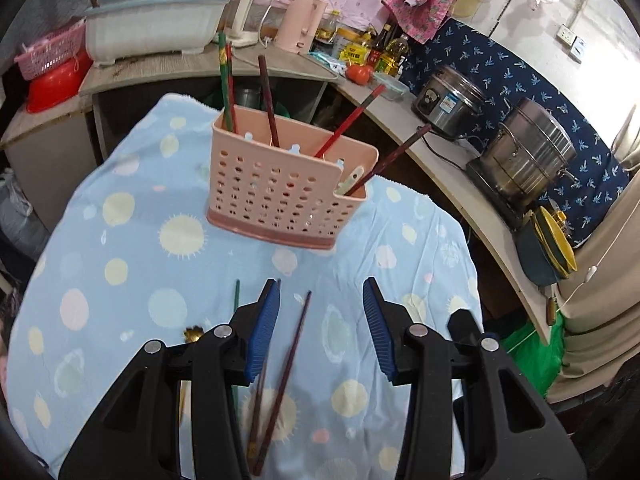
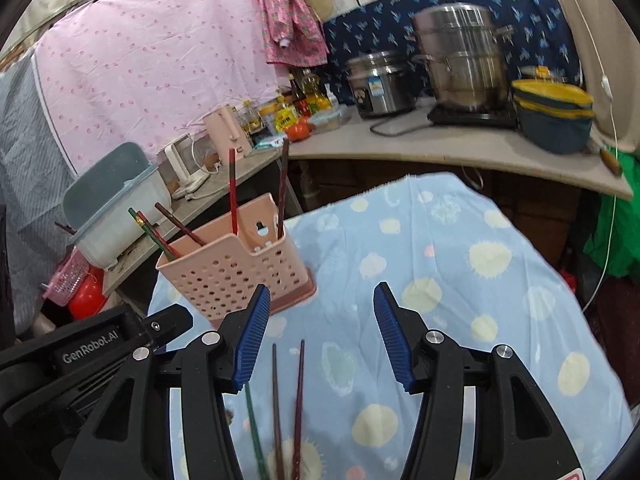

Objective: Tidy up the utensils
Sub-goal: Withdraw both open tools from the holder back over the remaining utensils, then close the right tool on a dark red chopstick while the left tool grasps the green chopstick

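Observation:
A pink perforated utensil holder [image 1: 280, 196] [image 2: 236, 276] stands on the blue spotted cloth [image 1: 120, 264] [image 2: 460, 280] with several chopsticks upright in it. Loose chopsticks lie on the cloth below both grippers: a dark red pair [image 1: 286, 364] [image 2: 298, 404] and a green one [image 1: 237, 300] [image 2: 254, 432]. A gold spoon tip [image 1: 194, 332] peeks out left of the left gripper. My left gripper [image 1: 322, 328] hangs open above the dark red pair, nothing between its blue pads. My right gripper [image 2: 320, 336] is open too, over the same chopsticks; the left gripper's black body [image 2: 100, 344] sits beside it.
A curved counter [image 1: 460, 184] [image 2: 400, 148] wraps around the back with steel pots [image 1: 524, 160] [image 2: 460, 60], a rice cooker [image 1: 448, 100], bottles, a pink kettle [image 1: 300, 24] and a pale blue dish rack [image 1: 156, 20]. Yellow and blue bowls [image 2: 554, 112] stand at the counter's end.

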